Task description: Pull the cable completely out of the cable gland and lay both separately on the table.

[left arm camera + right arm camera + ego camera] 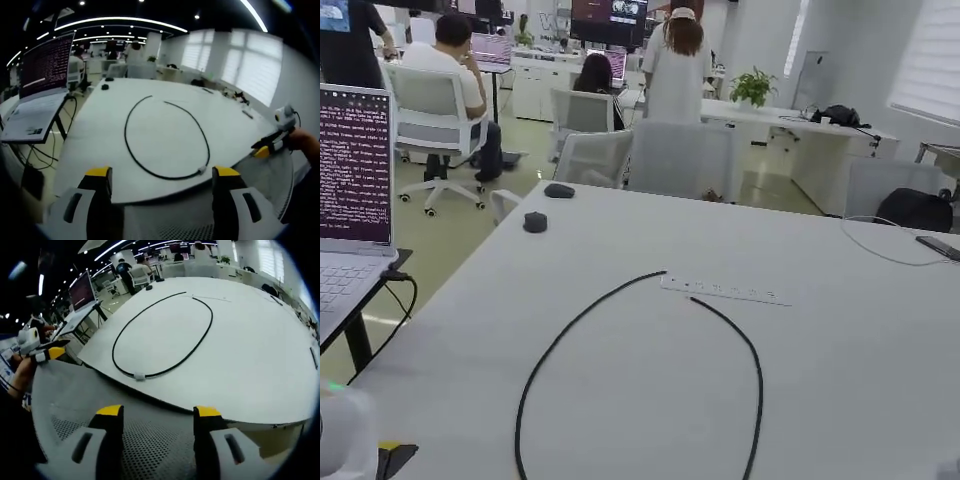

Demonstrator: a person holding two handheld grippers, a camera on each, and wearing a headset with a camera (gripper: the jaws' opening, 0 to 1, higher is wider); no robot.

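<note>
Apparently at the very first step, with nothing grasped yet. On the white counter (840, 380), a black cable (550, 355) laid in a wide loop, open at the far side beside a white strip (725, 291). At the near side of the loop, close to the counter edge, the small pale cable gland (201, 170), seemingly with the cable threaded through it, so not separated. Left claw (163, 172) released, jaws wide apart and empty, held short of the near edge above a grey mesh chair back (150, 440). Right claw (158, 411) likewise released and empty, well apart from the gland. Next, probably: bring one claw to the gland and clench on its body, take the cable just beside it with the other, then draw apart along the cable line until the end comes free. Calls for a firm hold on a small part and a long pull or several re-grips, with much cable on either side of the gland. As for containers, only the gland to count as one, holding the cable. Far left, a laptop (350, 170) and two small dark things (535, 222), perhaps mice, not concerned.
</note>
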